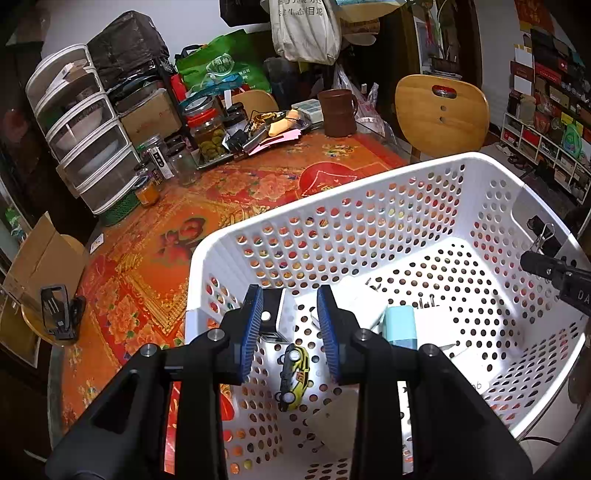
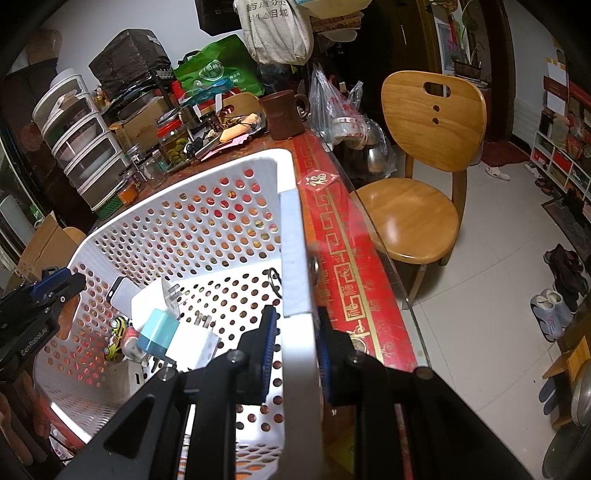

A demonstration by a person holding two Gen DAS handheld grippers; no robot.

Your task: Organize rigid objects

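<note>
We see the yellow toy car [image 2: 115, 338] half hidden behind the teal-and-white charger [image 2: 159, 332]. The basket [image 1: 369, 173] runs off the bottom edge. Print on the hanging tote bag [image 1: 303, 26] stays unreadable.

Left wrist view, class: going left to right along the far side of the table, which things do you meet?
Stack of clear drawers → jar with a red lid → brown mug → wooden chair.

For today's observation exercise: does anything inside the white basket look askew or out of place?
Yes. The yellow toy car lies tipped on its side on the basket floor, wheels showing, beside jumbled chargers.
</note>
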